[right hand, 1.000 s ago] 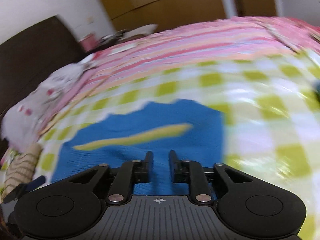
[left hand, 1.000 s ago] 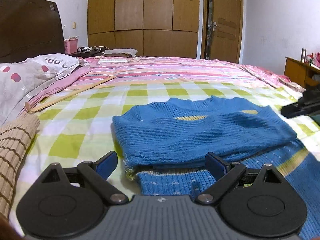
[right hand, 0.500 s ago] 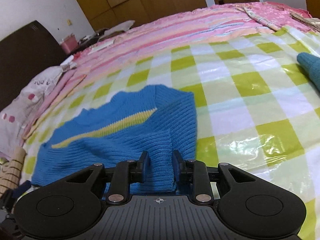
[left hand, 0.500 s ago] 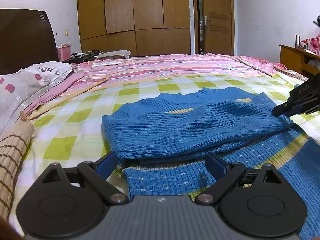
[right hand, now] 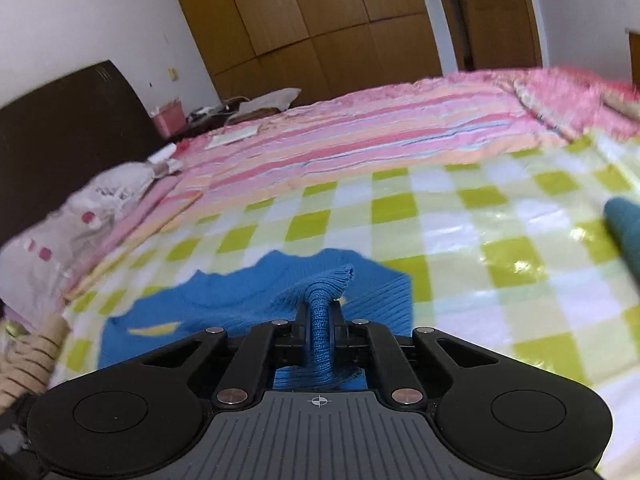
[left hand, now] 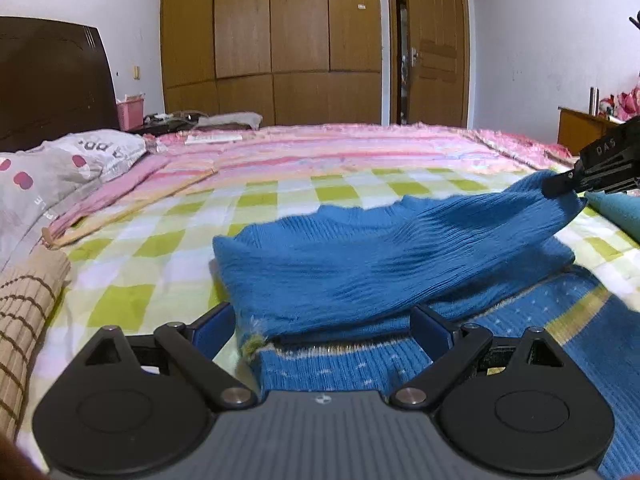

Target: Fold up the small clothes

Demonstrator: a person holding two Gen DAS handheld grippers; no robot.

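Blue knit sweater (left hand: 360,264) lies on the green-and-white checked sheet (left hand: 132,256) of the bed, partly folded over itself; yellow stripe and pale dotted band show on the lower layer nearest the left wrist camera.

Right gripper (right hand: 319,320): jaws clamped tight on a bunched ridge of the sweater's ribbed fabric, which stands up between the fingertips and pokes out past them. In the left wrist view the same gripper (left hand: 560,188) sits at the far right of the sweater, with the pinched corner lifted off the sheet and the cloth stretched in a slope from that corner down to the flat part.

Left gripper (left hand: 324,320): jaws spread wide, blue pads (left hand: 214,322) apart. The near folded edge of the sweater lies between them; the left pad is just beside the sweater's near-left corner, and I cannot tell whether either pad touches the cloth. Nothing pinched.

Relative to the sweater: teal cloth (right hand: 624,228) to its right, near but apart; tan striped cloth (left hand: 24,312) well to its left at the sheet's edge; grey pillow with red dots (left hand: 60,168) beyond that; pink striped cover (left hand: 340,152) behind; wooden wardrobe (left hand: 272,40) at the far wall.
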